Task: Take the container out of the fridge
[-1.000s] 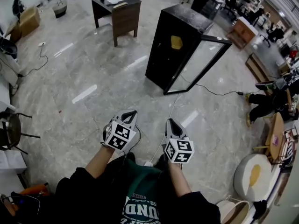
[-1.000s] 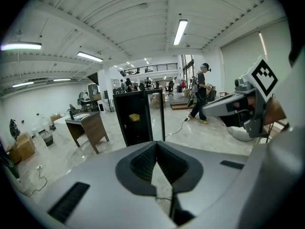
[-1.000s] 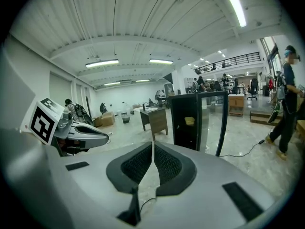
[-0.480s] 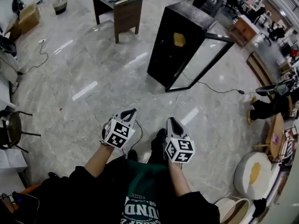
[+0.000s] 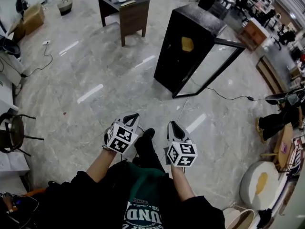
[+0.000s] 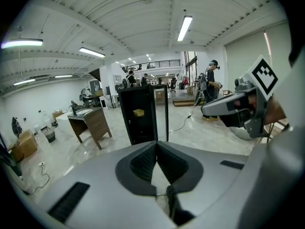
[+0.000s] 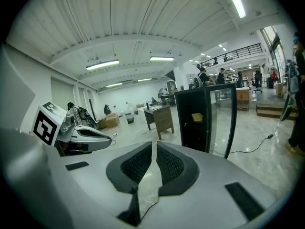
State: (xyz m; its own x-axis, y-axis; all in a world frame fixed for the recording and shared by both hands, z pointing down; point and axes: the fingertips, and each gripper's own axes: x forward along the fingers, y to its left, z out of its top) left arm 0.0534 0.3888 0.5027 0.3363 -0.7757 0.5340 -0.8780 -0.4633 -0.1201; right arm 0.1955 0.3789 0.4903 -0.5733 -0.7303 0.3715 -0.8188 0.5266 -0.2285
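A black fridge stands on the marble floor a few steps ahead, its glass door swung open to the right. A yellow container sits on a shelf inside; it also shows as the container and the container in the two gripper views. My left gripper and right gripper are held side by side in front of my body, far short of the fridge. Both point toward it with jaws shut and nothing between them. From the left gripper view the left gripper has its tips together; the right gripper looks the same.
A dark wooden desk stands behind and left of the fridge. A power cable trails from the fridge to the right. A chair is at the far left, cardboard boxes at the back left, people and furniture along the right.
I have stepped forward, so the fridge and desk sit slightly lower and nearer in the head view. Both grippers keep their pose and stay shut.
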